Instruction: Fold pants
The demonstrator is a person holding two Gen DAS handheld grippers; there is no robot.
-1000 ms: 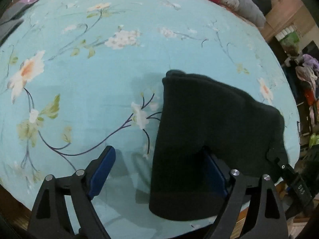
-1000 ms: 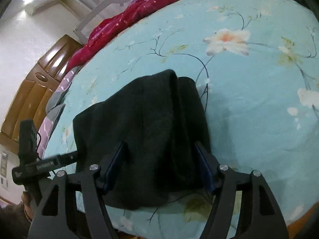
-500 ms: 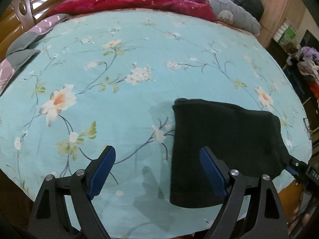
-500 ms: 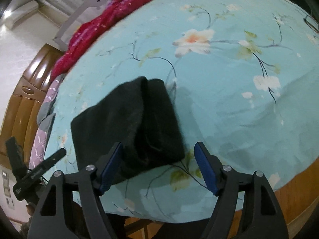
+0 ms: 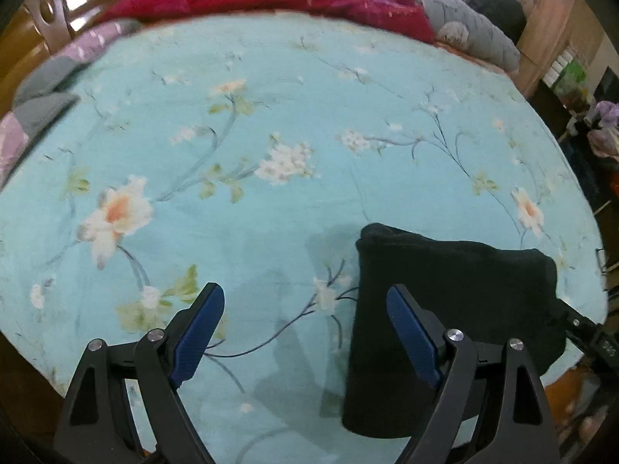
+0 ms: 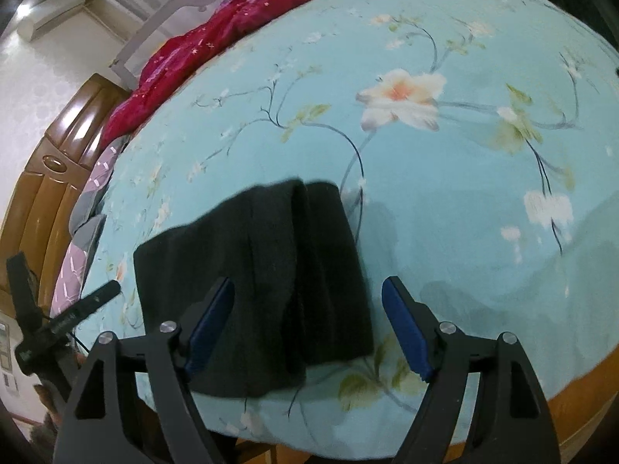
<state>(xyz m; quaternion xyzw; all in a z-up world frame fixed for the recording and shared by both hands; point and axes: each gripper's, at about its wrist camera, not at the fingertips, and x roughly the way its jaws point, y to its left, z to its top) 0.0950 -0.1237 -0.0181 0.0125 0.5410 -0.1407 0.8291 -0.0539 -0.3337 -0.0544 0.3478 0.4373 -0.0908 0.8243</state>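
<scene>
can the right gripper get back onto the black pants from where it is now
Probably yes. The right gripper is open and empty, its jaws have just been opening, and the folded pants lie right below and ahead on the sheet, with nothing between. The left gripper sits off to the side.

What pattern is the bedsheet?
Light blue bedsheet with white-and-peach flowers on thin dark stems; clearest in the left wrist view.

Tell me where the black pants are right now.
The folded black pants lie on the floral bedsheet near the bed's near edge: low and centre-left in the right wrist view, at lower right in the left wrist view.
</scene>
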